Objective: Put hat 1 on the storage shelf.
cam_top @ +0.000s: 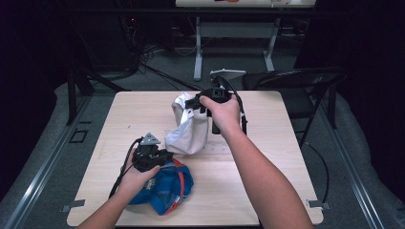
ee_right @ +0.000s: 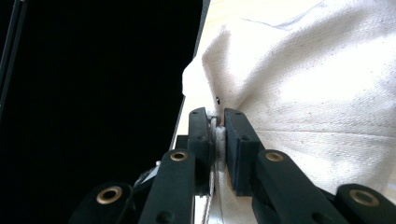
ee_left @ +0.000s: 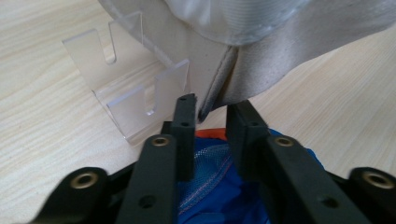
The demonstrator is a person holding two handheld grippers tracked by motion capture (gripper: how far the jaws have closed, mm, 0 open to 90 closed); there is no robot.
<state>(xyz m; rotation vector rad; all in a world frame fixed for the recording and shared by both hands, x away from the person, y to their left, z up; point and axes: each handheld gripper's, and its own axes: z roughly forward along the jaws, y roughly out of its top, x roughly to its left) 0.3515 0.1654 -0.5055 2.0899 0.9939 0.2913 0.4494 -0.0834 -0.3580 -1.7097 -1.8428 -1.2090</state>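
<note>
On pale woodgrain table [cam_top: 267, 157], right gripper [ee_right: 215, 122] pinches coarse white canvas cap [cam_top: 188, 126]; left gripper [ee_left: 212, 112] straddles its brim, slightly parted.

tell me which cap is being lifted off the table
The white cap: the right gripper clamps its edge and holds it up, while the blue cap lies flat by the left gripper.

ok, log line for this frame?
right tongs: shut on white bag, lifted | left tongs: open at bag's lower edge | blue cap: on table
</note>
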